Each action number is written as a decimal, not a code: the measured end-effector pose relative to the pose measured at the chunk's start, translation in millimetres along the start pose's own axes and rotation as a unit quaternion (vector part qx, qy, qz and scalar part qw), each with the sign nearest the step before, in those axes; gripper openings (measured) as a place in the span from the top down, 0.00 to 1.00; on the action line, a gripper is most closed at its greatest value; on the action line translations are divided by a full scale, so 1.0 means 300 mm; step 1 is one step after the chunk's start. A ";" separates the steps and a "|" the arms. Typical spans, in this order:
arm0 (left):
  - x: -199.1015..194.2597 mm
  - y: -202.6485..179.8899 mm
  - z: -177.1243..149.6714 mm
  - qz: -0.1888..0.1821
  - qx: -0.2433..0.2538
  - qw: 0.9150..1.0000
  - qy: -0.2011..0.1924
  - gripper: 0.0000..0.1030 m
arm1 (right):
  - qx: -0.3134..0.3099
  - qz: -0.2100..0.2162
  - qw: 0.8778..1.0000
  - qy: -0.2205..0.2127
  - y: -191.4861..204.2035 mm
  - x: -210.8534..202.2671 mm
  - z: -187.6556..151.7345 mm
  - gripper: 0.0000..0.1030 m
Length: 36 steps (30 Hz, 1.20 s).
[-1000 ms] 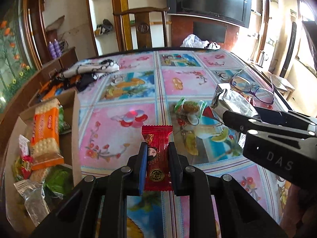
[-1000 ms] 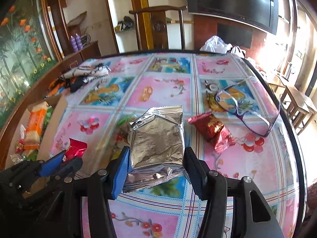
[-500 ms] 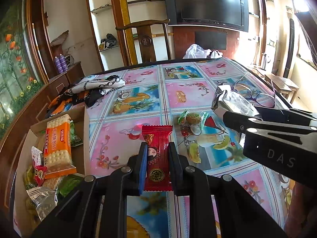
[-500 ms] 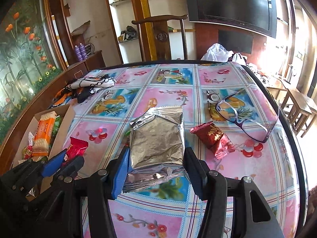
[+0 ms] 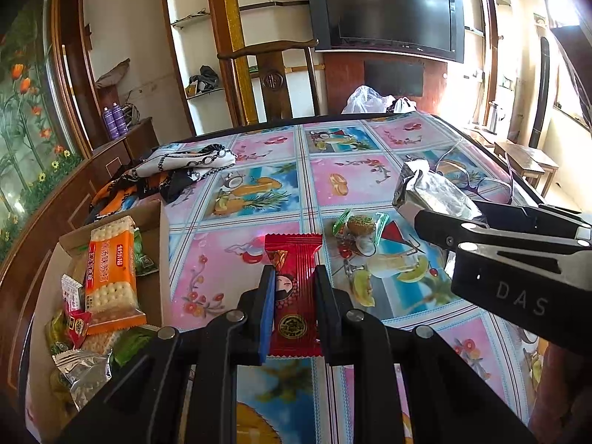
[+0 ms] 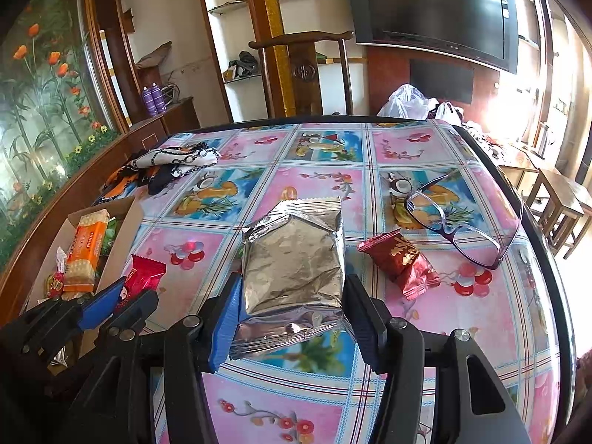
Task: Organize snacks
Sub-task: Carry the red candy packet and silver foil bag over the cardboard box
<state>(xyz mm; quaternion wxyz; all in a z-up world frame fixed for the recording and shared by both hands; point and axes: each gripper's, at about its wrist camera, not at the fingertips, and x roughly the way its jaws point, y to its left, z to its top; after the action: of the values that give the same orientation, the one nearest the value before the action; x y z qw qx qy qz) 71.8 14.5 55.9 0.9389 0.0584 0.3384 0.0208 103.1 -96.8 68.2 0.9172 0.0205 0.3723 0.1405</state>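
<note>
My left gripper is shut on a red snack packet and holds it above the table. It also shows in the right wrist view. My right gripper is shut on a silver foil pack, held above the table; that pack shows in the left wrist view. A cardboard box at the left holds an orange cracker pack and several small snacks. A dark red packet lies on the table right of the foil pack. A green-wrapped snack lies mid-table.
The table has a floral patterned cloth. Purple glasses lie at the right. A bundle of scarves lies at the far left. A wooden chair and plastic bags stand beyond the far edge.
Both grippers have risen with their packets still held, so the table looks further below and more of the room shows. Nothing was let go.
</note>
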 end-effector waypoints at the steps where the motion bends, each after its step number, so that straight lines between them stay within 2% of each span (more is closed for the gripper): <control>1: 0.000 0.001 0.000 0.000 -0.001 1.000 0.000 0.81 | 0.000 0.000 1.000 -0.001 0.000 0.000 -0.001 0.43; 8: -0.026 0.018 0.017 -0.005 -0.013 1.000 -0.008 0.81 | -0.004 0.006 1.000 -0.004 0.010 -0.006 0.003 0.43; 21: -0.064 0.147 0.057 -0.053 -0.074 0.996 -0.013 0.81 | -0.004 0.011 1.000 -0.011 0.017 -0.016 0.003 0.43; 36: -0.075 0.328 0.057 -0.023 -0.127 0.991 -0.020 0.81 | -0.040 0.041 0.998 -0.014 0.119 -0.031 -0.024 0.43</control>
<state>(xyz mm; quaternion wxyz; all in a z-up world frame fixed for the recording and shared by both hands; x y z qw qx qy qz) 65.5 108.7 95.6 0.9456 -0.0684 0.3155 0.0411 83.1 -65.7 74.5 0.9160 0.0013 0.3519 0.1927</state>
